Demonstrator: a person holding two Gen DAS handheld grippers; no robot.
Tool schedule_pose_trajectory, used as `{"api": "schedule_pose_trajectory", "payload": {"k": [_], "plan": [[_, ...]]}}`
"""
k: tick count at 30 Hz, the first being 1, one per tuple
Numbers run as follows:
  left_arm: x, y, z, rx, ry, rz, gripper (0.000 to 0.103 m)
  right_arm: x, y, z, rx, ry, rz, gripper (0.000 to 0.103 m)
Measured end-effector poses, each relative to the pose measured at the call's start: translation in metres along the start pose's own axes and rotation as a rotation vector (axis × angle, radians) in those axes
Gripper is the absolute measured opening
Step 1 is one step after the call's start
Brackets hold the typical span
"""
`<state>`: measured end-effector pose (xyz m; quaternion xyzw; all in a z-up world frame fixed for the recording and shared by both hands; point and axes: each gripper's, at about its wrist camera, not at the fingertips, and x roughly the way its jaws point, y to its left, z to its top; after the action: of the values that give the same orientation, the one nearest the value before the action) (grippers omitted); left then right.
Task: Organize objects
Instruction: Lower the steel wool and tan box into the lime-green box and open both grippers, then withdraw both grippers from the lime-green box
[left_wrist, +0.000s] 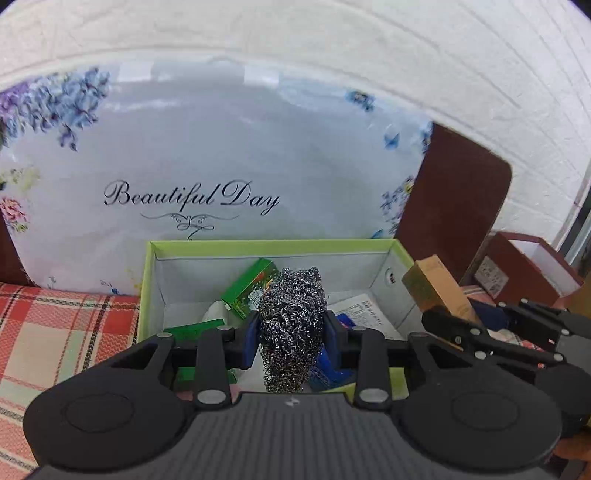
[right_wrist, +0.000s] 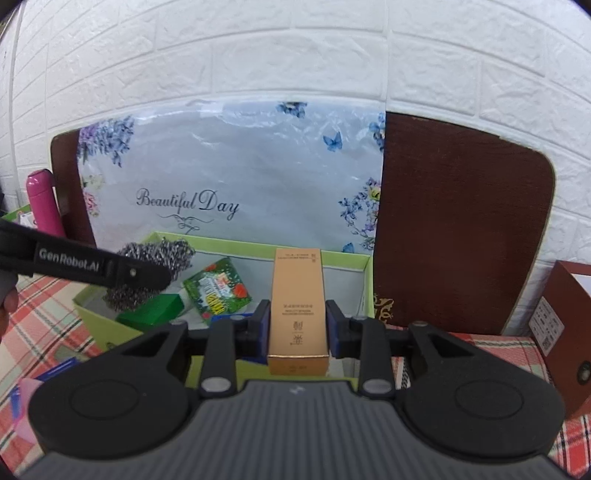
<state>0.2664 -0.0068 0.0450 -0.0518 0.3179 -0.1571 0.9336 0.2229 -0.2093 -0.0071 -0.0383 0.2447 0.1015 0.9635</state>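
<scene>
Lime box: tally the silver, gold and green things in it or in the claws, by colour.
Silver: 1, scourer in left claw
Gold: 1, gold carton in right claw
Green: 2, patterned carton, plain carton
Total: 4

Coiled shiny steel-wire scourer (left_wrist: 291, 328); smooth satin gold cardboard carton (right_wrist: 298, 314); matt lime cardboard box (left_wrist: 258, 245); woven checked tablecloth (left_wrist: 55, 332); glossy crinkled floral plastic bag (right_wrist: 236, 173); embossed white brick-pattern wall (right_wrist: 295, 48); matt black plastic grippers (right_wrist: 298, 325).

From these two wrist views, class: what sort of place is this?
Probably a home corner set up for tidying: a checked tablecloth, a white brick-pattern wall, and a green storage box of household bits, with a steel wool scrubber held over it.
</scene>
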Motion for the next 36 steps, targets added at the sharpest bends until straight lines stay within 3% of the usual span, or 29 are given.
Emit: {"api": "schedule_pose_trajectory", "payload": {"k": [4,5,6,7,8,11,13,16,21,29,36], "plan": [[0.022,0.007,-0.001,-0.01,0.018,0.005,0.04,0.029,0.0,-0.004,-0.021,0.015,-0.002,0.03],[0.025,0.008,-0.002,-0.009,0.007,0.019,0.049,0.036,0.0,-0.006,-0.032,0.017,-0.005,0.03],[0.026,0.007,-0.003,-0.002,-0.015,0.04,0.057,0.041,0.0,-0.009,-0.045,0.015,-0.002,0.044],[0.026,0.007,-0.004,0.004,-0.027,0.061,0.077,0.045,0.0,-0.011,-0.058,0.019,-0.007,0.067],[0.024,0.007,-0.005,0.008,-0.039,0.082,0.084,0.046,0.0,-0.014,-0.058,0.013,-0.023,0.074],[0.015,0.013,-0.011,0.002,-0.06,0.061,0.084,0.036,-0.003,-0.02,-0.041,-0.027,-0.009,0.08],[0.011,0.017,-0.014,-0.024,-0.04,0.068,0.084,0.025,-0.002,-0.022,-0.042,-0.054,-0.017,0.101],[0.001,0.016,-0.021,-0.033,-0.009,0.091,0.084,0.004,0.0,-0.027,-0.064,-0.096,-0.035,0.103],[-0.027,0.001,-0.031,-0.012,0.001,0.14,0.084,-0.027,0.005,-0.028,-0.067,-0.095,-0.027,0.103],[-0.073,-0.017,-0.06,-0.01,-0.015,0.14,0.084,-0.088,0.019,-0.05,-0.047,-0.111,-0.034,0.103],[-0.097,-0.026,-0.097,-0.044,0.013,0.131,0.084,-0.119,0.032,-0.08,-0.007,-0.073,-0.027,0.103]]}}
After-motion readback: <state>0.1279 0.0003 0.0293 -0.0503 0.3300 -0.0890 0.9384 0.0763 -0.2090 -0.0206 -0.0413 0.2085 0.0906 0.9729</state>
